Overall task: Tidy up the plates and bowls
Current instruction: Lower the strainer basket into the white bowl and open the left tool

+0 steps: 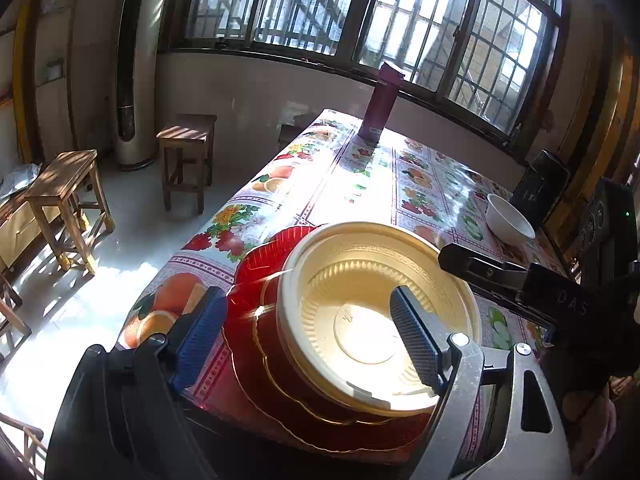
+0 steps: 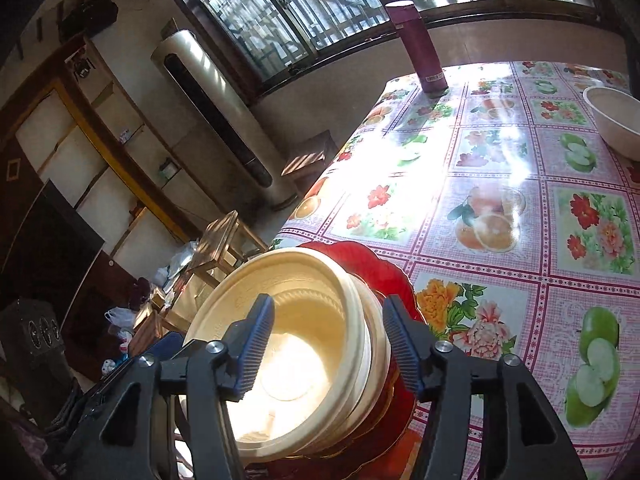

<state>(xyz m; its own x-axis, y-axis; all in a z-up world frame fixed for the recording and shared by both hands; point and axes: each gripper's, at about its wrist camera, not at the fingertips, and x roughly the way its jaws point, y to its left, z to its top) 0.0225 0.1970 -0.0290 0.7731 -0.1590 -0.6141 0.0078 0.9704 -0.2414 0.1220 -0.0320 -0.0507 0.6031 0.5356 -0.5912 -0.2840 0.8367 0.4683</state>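
Cream bowl: the cream bowl [image 1: 376,320] sits on top of the stack at the near corner of the table, right side up. In the right wrist view a second cream rim shows just under its rim, so there may be two nested; I cannot tell for sure.
Red plates: under it lie the red plates [image 1: 280,380], scalloped with a gold edge, at least two, one on the other. The stack lies close to the table's near edge.
Left gripper: the left gripper [image 1: 308,340] stands released, its jaws wide apart on either side of the bowl's wall, one finger outside by the red rims, the other inside over the bowl. No pad presses on it.
Right gripper: the right gripper [image 2: 328,344] is likewise let go, jaws spread across the bowl's opposite rim, one finger inside and one outside, with a gap on both sides.
White bowl: a white bowl [image 1: 508,218] rests alone, well apart, at the far right side of the table.
Table: the table [image 2: 500,168] has a fruit-print cloth; a purple flask [image 1: 380,104] stands at the far end.
Progress: I'd say most is gathered. The lone white bowl appears to be what is left to bring over.
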